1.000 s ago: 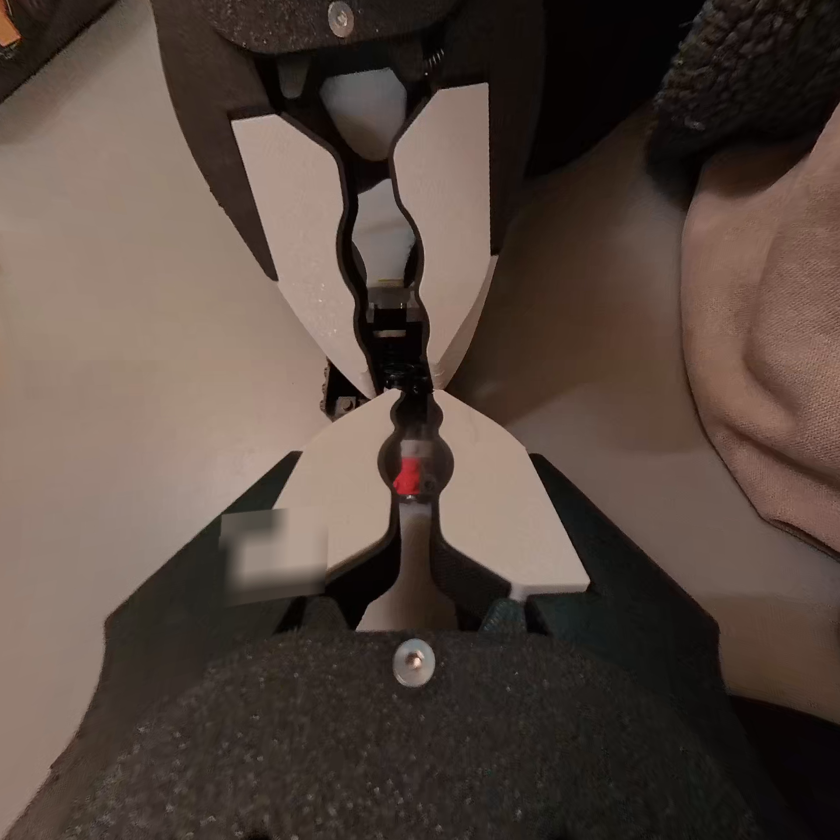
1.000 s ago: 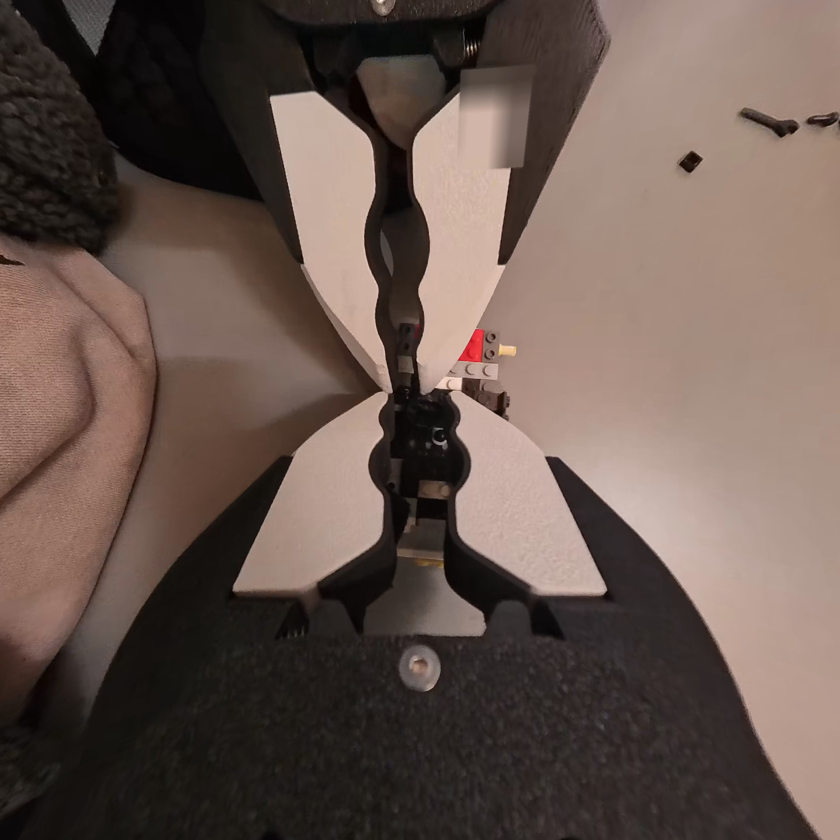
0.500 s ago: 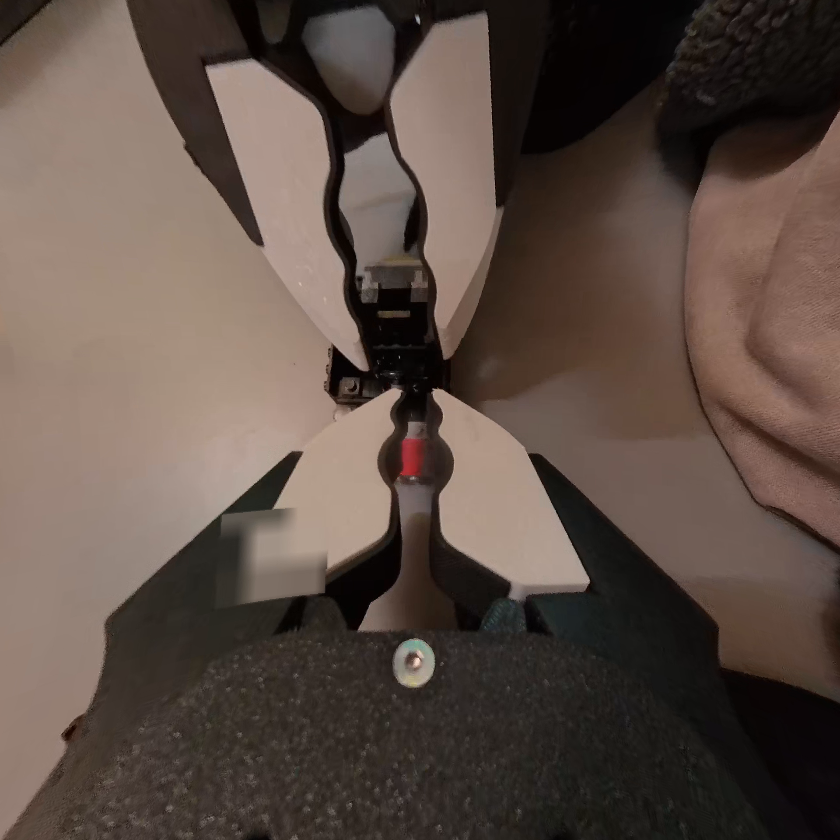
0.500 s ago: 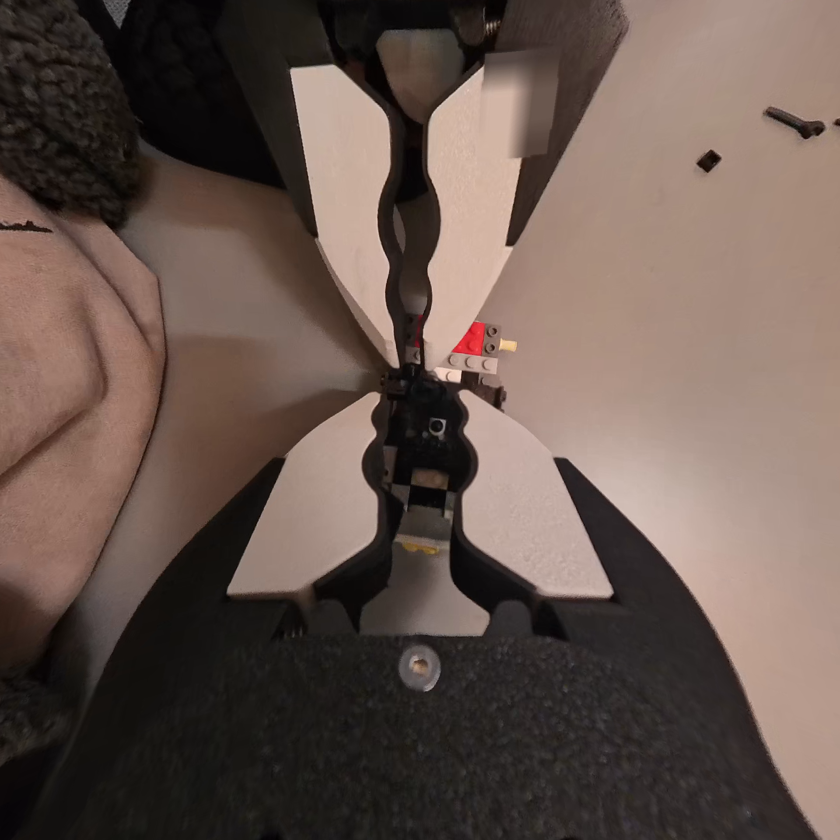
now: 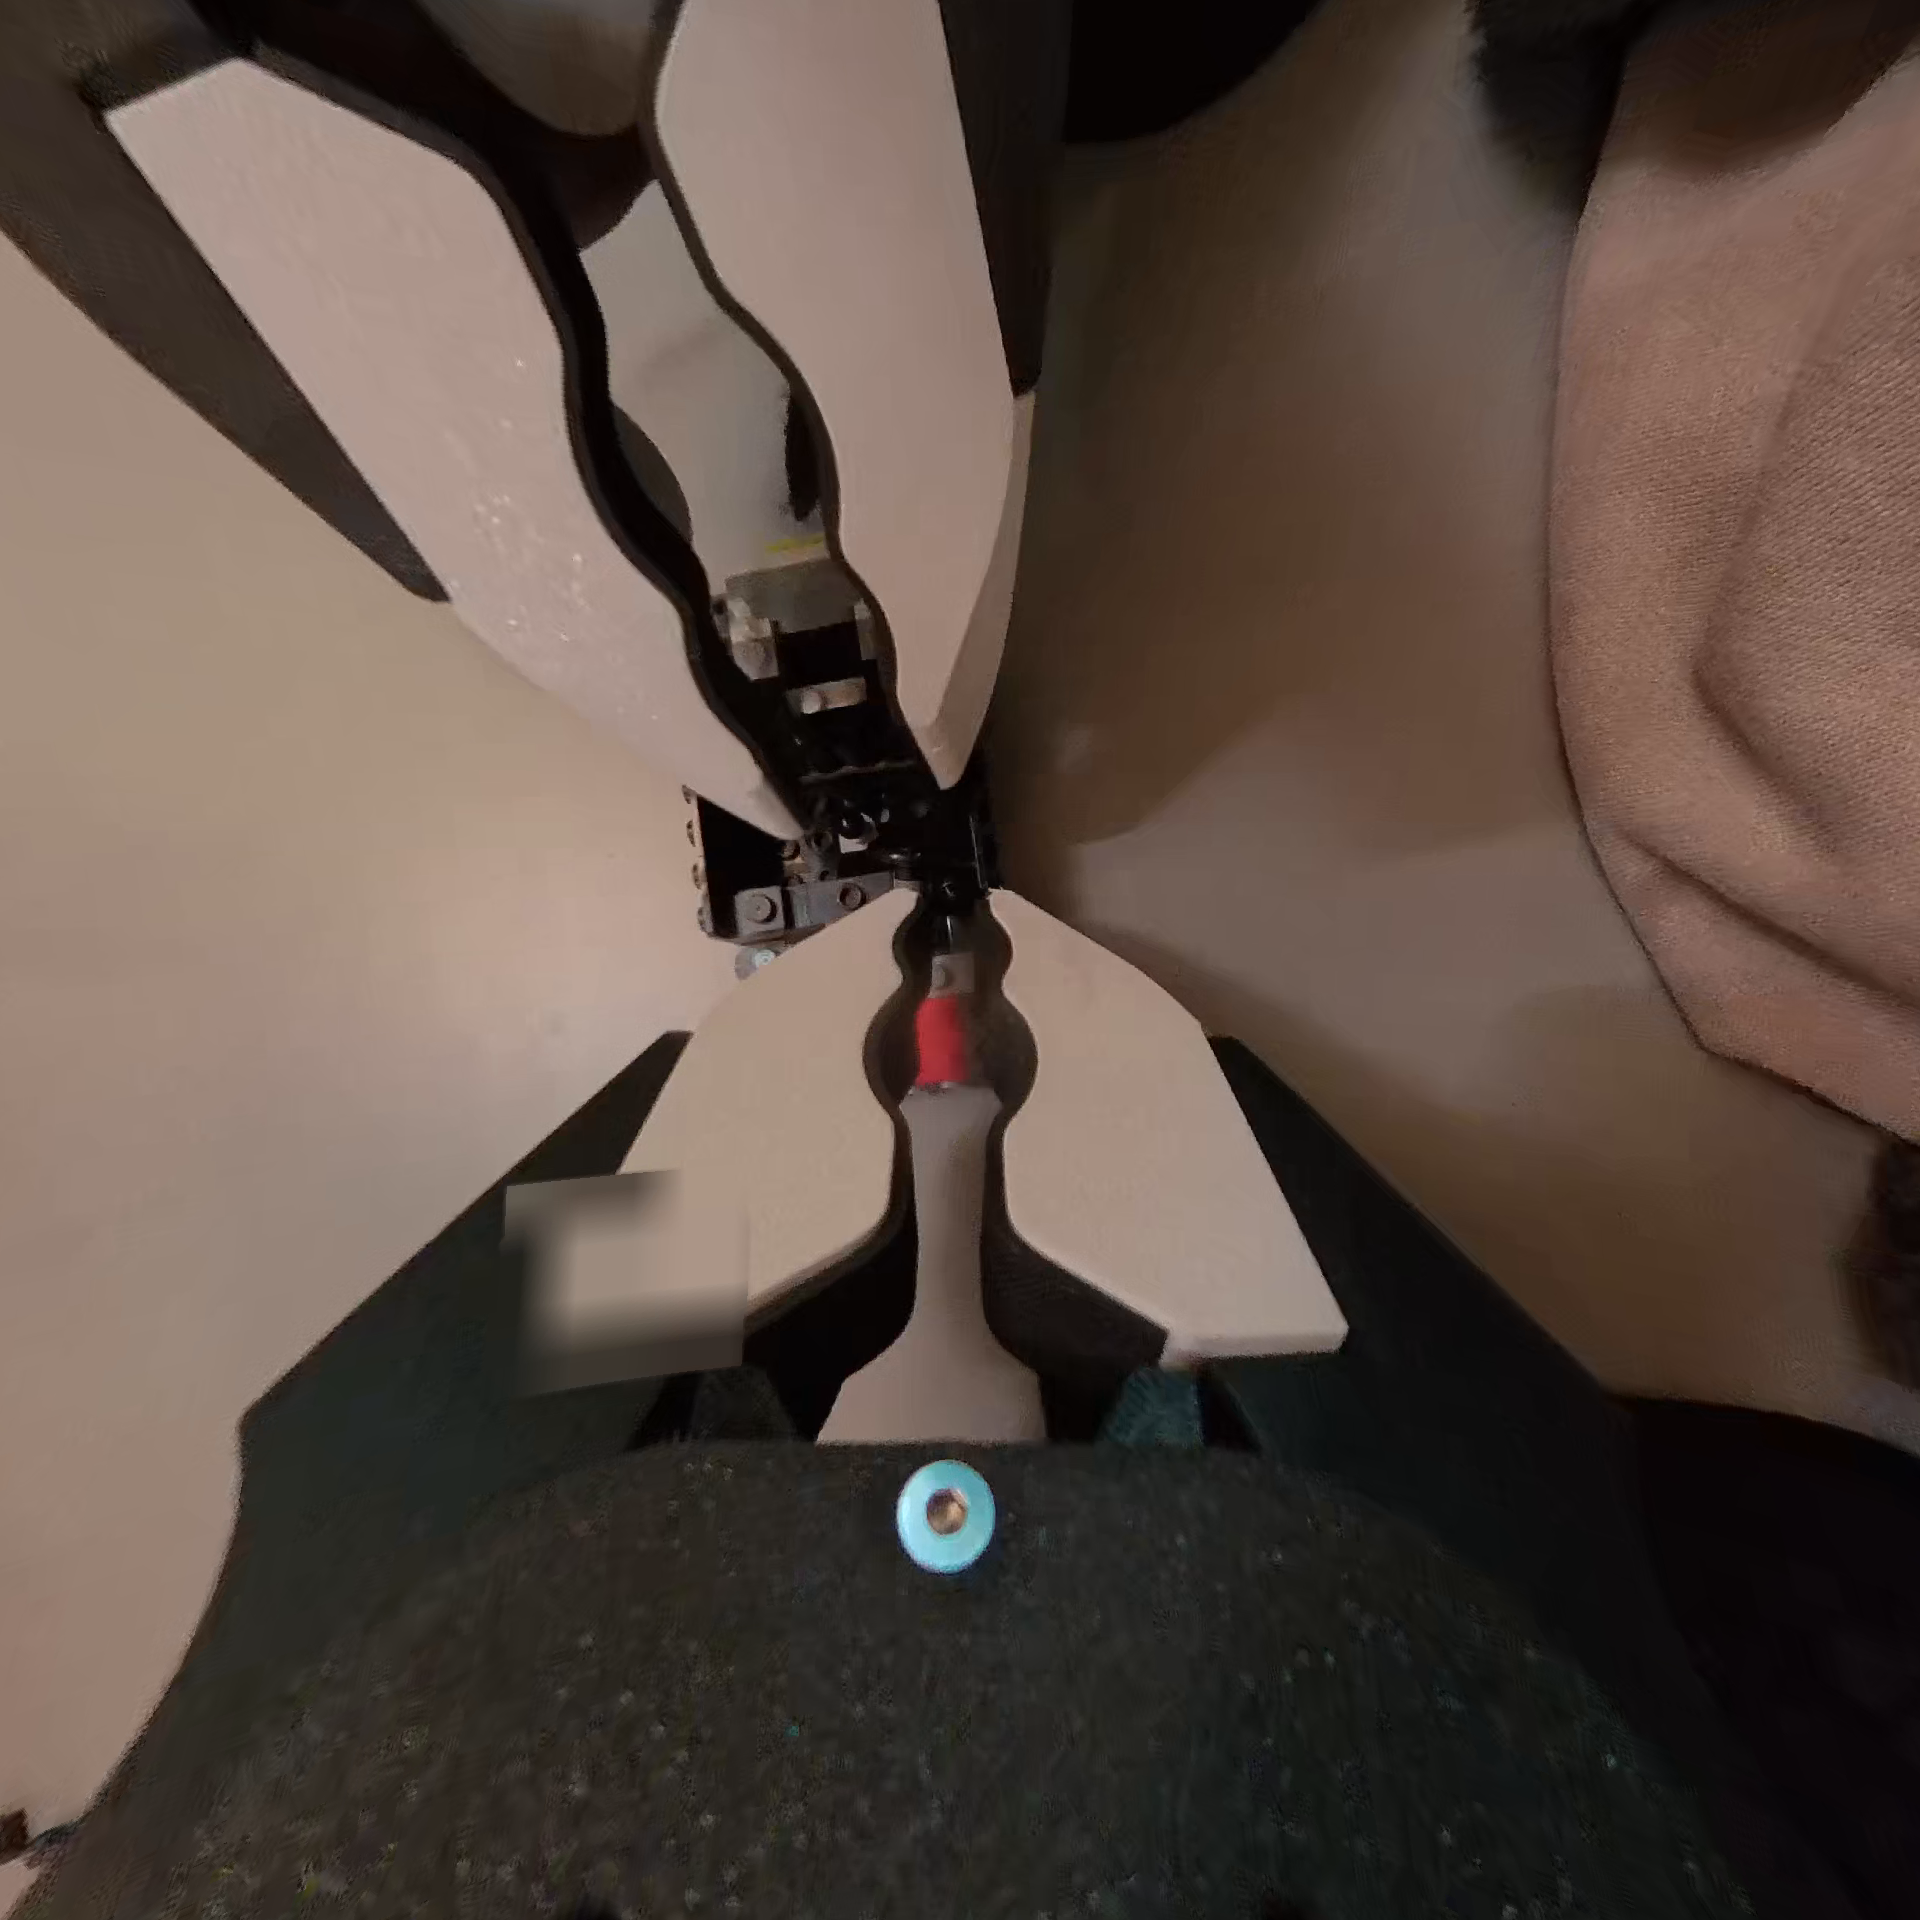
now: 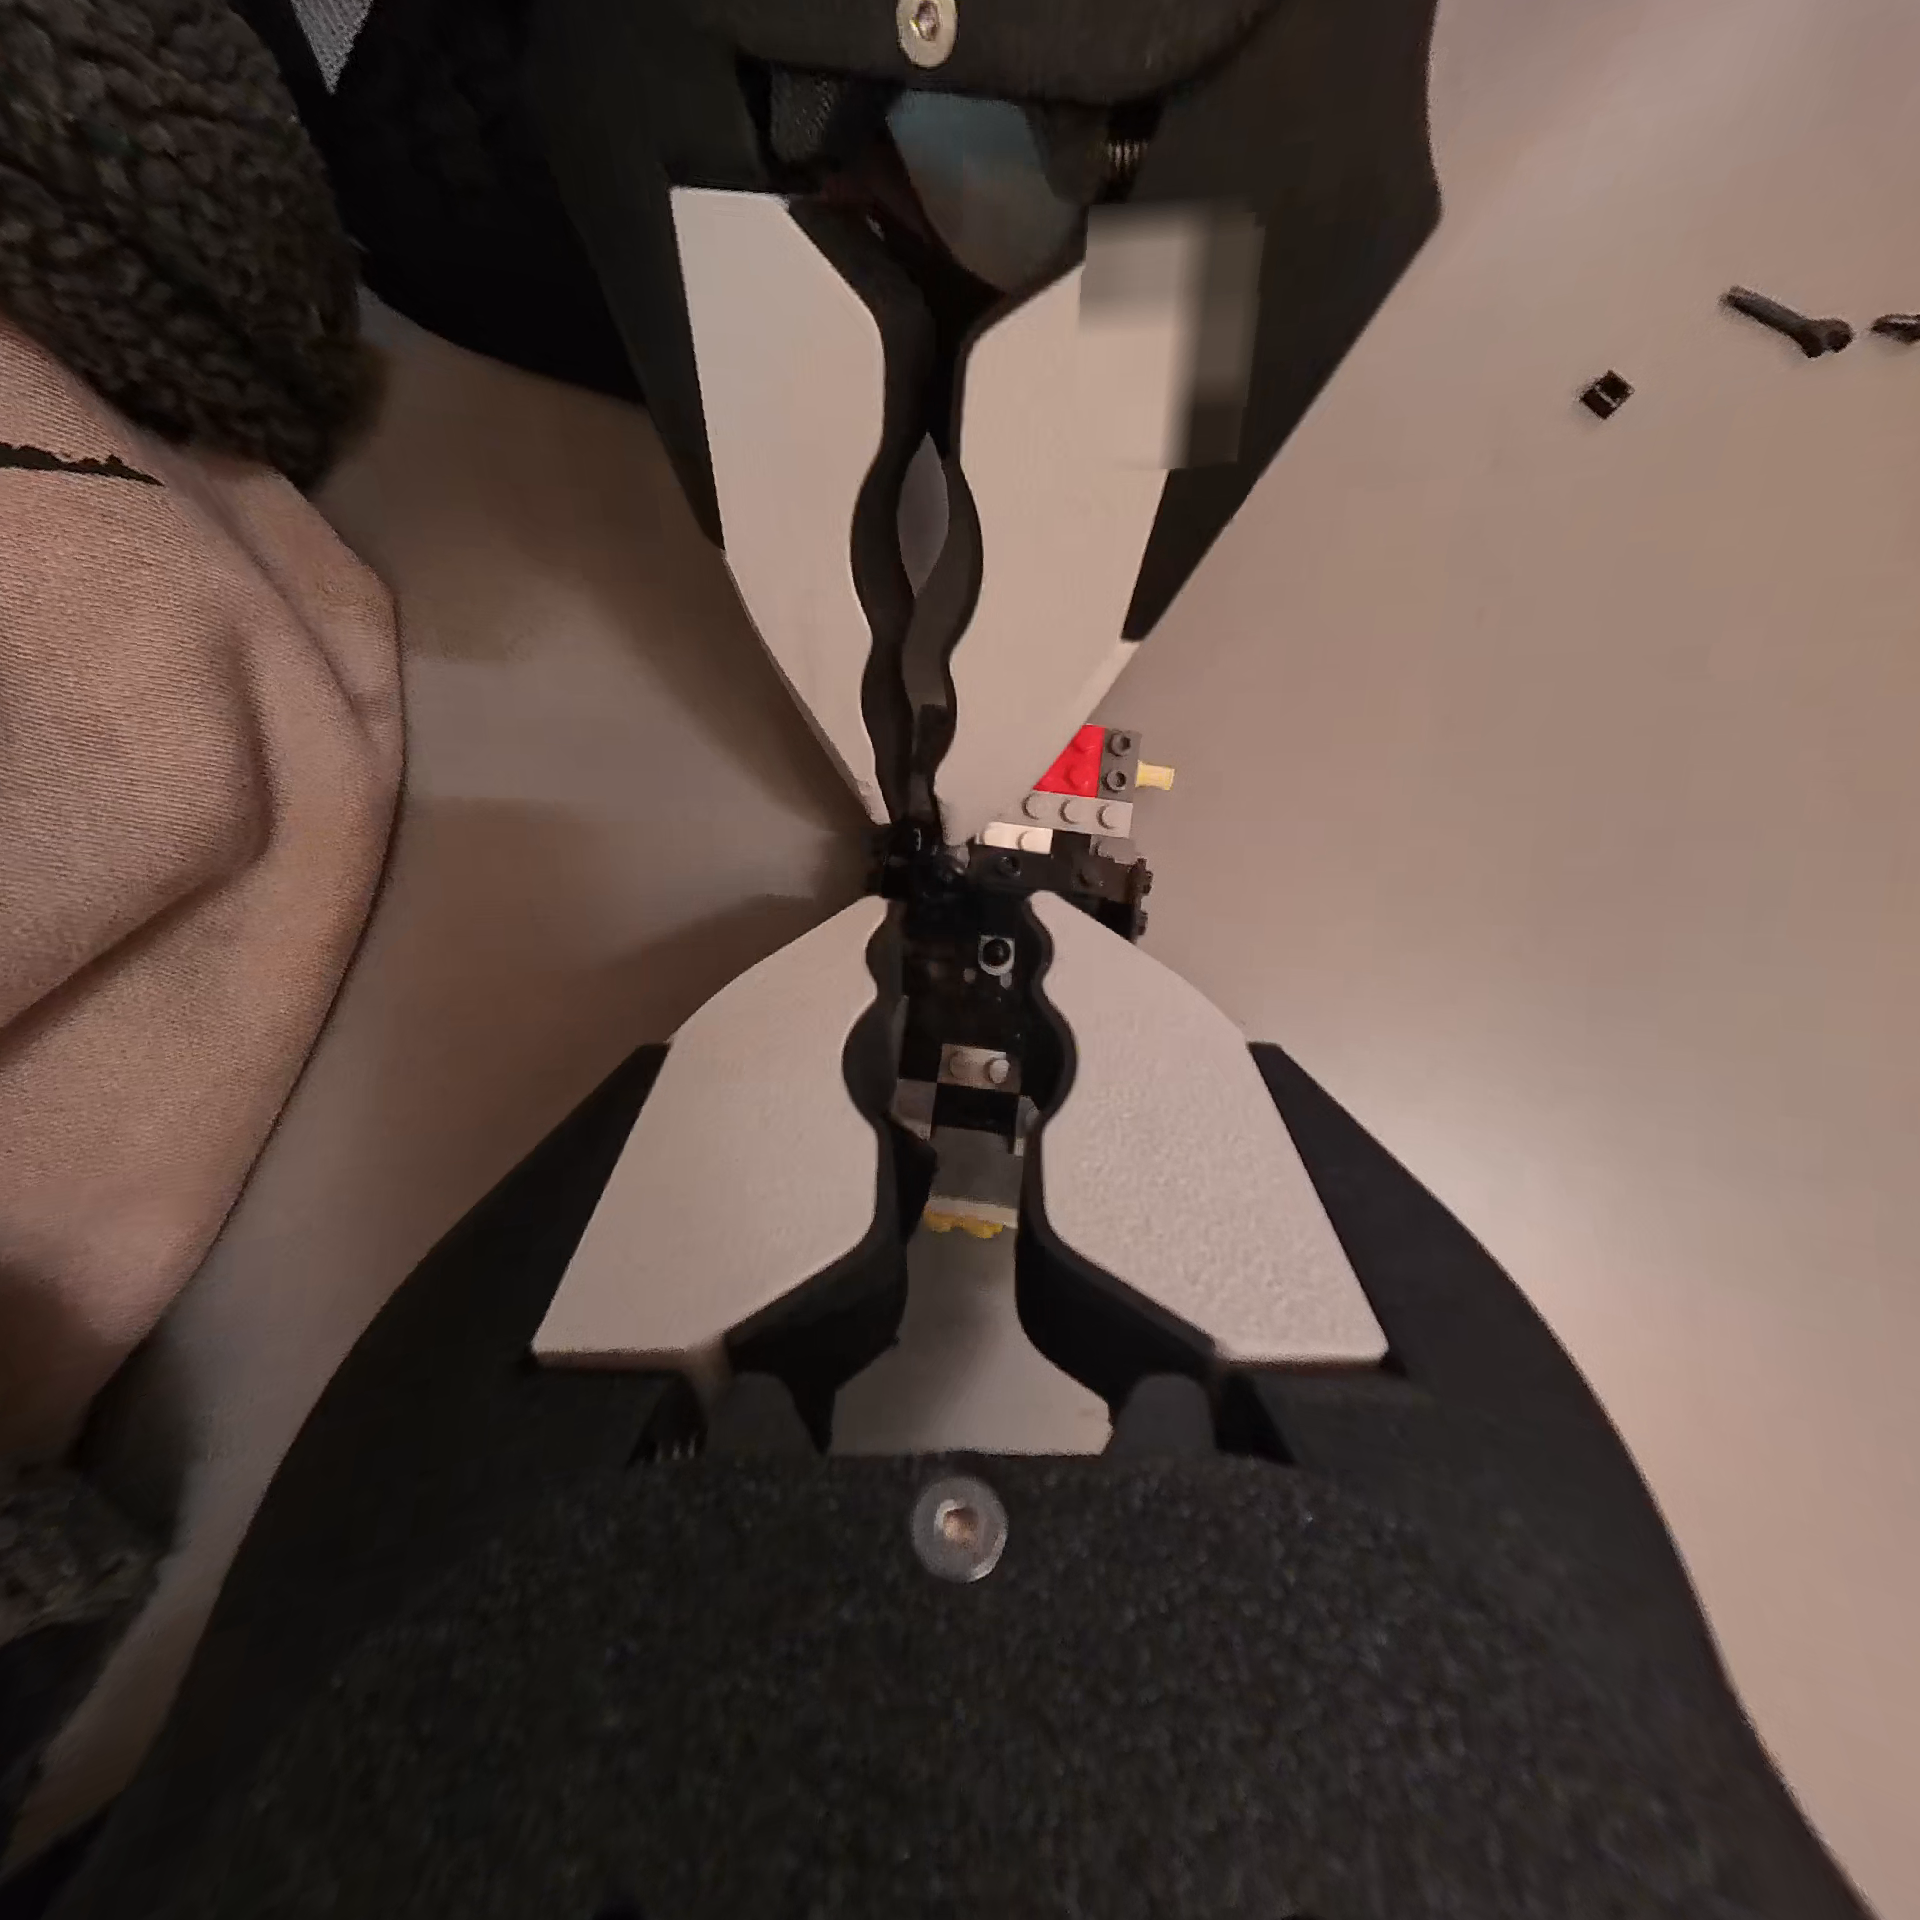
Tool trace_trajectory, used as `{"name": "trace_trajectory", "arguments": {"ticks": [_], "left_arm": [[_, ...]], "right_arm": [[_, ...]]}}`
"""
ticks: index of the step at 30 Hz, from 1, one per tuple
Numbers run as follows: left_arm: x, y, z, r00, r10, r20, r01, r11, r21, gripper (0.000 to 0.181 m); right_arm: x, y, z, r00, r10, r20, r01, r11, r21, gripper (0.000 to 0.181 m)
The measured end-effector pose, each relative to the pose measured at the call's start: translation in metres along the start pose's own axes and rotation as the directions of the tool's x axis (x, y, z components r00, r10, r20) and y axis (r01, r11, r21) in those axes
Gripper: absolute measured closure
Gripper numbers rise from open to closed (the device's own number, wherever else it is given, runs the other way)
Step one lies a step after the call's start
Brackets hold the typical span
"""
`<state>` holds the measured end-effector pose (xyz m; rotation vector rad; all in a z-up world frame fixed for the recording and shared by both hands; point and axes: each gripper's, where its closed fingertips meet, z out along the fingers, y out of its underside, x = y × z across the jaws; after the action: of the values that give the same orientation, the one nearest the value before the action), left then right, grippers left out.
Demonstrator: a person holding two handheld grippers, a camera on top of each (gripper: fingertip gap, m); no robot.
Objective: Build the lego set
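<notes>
My right gripper (image 6: 961, 909) is shut on a small black and grey lego model (image 6: 966, 1049). The model's red and grey bricks (image 6: 1091, 784) stick out to the right of the fingertips. My left gripper (image 5: 940, 920) is shut on a thin red and grey piece (image 5: 938, 1039), and its tip touches the black end of the model (image 5: 821, 707). The two grippers meet tip to tip above the table. The left gripper comes in from above in the right wrist view (image 6: 914, 816), and the right gripper does the same in the left wrist view (image 5: 868, 800). The joint itself is hidden between the fingertips.
A person's beige garment (image 6: 156, 831) and dark fuzzy sleeve (image 6: 156, 229) lie close beside the grippers. Small loose black pieces (image 6: 1605, 393) and a black pin (image 6: 1787, 322) lie on the beige table (image 6: 1558, 935) at the far right. Left and right tips are no more than a few centimetres apart. From either gripper's tips it is about 25 centimeters to the black pin (image 6: 1787, 322).
In the left wrist view the right gripper with the model has come closer and tilted to the left. Both grippers have stayed shut and tip to tip.
</notes>
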<state>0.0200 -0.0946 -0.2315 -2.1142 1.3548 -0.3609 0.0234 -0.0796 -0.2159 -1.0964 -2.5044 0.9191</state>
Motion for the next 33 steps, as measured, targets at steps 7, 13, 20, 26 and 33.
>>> {"name": "trace_trajectory", "arguments": {"ticks": [7,13,20,26,33], "left_arm": [[0.001,0.000,0.004,0.999,-0.026,-0.035,0.025,0.999,-0.030,0.174],[0.000,-0.002,0.005,0.998,-0.049,-0.035,0.048,0.998,-0.040,0.174],[0.000,-0.003,0.005,0.995,-0.092,-0.023,0.092,0.996,-0.016,0.174],[-0.001,-0.003,0.005,0.989,-0.151,-0.006,0.151,0.987,0.054,0.173],[0.000,-0.007,-0.003,0.979,-0.202,-0.040,0.205,0.967,0.152,0.174]], "right_arm": [[0.001,-0.001,0.002,1.000,0.002,0.021,-0.003,1.000,0.024,0.174],[-0.002,0.001,0.009,0.999,-0.035,0.038,0.035,0.999,-0.011,0.175],[-0.001,0.005,0.011,0.994,-0.074,0.084,0.080,0.994,-0.070,0.174],[-0.002,0.005,0.011,0.988,-0.086,0.132,0.098,0.992,-0.083,0.177],[-0.001,0.008,0.011,0.985,-0.112,0.132,0.127,0.986,-0.111,0.179]]}}
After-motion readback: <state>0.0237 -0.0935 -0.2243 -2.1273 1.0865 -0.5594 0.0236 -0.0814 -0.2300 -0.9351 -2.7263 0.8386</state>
